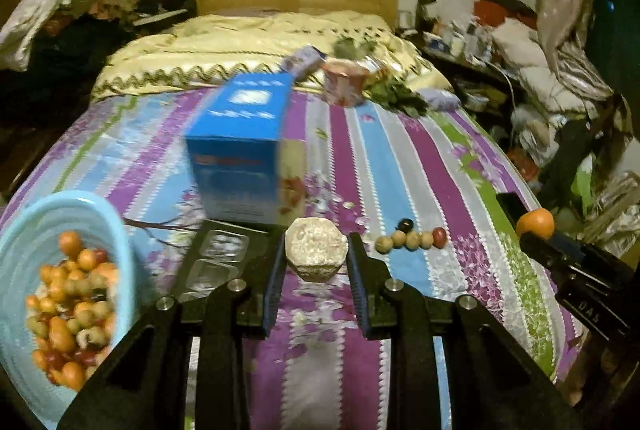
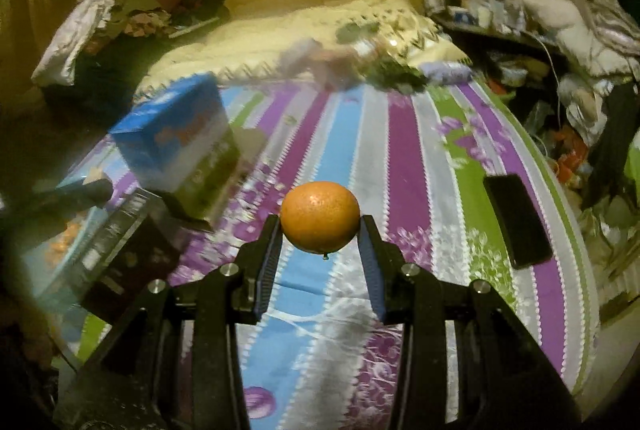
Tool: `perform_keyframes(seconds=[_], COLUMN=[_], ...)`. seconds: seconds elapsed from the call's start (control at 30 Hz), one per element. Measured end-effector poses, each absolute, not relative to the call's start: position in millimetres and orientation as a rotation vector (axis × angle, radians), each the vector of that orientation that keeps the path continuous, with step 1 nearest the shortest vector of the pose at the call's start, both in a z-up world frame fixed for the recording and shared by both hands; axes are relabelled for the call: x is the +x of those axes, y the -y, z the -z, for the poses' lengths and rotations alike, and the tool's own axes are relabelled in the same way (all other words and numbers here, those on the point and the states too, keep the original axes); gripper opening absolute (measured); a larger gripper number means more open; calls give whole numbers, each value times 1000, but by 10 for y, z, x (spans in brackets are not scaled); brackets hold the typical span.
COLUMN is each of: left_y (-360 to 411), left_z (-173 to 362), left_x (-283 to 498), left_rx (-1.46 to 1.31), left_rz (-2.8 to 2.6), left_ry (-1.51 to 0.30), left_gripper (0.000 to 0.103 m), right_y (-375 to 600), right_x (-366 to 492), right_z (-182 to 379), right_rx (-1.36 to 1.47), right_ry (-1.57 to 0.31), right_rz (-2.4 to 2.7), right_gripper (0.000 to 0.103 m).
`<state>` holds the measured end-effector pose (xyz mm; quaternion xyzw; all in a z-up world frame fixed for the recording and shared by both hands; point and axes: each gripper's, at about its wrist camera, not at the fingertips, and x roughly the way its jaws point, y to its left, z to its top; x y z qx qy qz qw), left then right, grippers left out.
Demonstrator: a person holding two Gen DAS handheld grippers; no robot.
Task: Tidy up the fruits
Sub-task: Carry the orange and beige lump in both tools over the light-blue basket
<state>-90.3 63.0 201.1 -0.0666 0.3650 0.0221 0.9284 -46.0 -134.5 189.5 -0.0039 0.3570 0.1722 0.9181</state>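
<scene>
My left gripper (image 1: 316, 254) is shut on a pale, rough, faceted round fruit (image 1: 315, 249) and holds it above the striped bedspread (image 1: 380, 158). My right gripper (image 2: 320, 226) is shut on an orange (image 2: 320, 216), held above the bedspread (image 2: 400, 158); it also shows at the right in the left wrist view (image 1: 535, 223). A light blue bowl (image 1: 86, 208) full of small orange, red and green fruits sits at the lower left. A row of small tan, red and dark fruits (image 1: 412, 236) lies on the bedspread right of the left gripper.
A blue carton (image 1: 240, 146) stands just beyond the left gripper, and shows in the right wrist view (image 2: 176, 146). A clear plastic tray (image 1: 216, 258) lies beside the bowl. A black phone (image 2: 518, 218) lies at the right. A red cup (image 1: 344, 82), packets and leaves lie farther back.
</scene>
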Motion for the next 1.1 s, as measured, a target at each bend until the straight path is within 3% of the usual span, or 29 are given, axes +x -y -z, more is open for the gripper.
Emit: perform_keyframes(seconds=[0.47, 1.1], left_y=[-1748, -3154], left_z=[-2397, -2418], left_x=[-1500, -2260], left_rx=[-239, -377], left_rz=[-226, -446], left_ry=[-668, -625], left_gripper=[30, 30], right_y=[431, -1088], right_x=[-556, -762], right_z=[-2327, -2458], right_rx=[-45, -136], right_ry=[-686, -716], right_rz=[-528, -793], right_gripper=[39, 39])
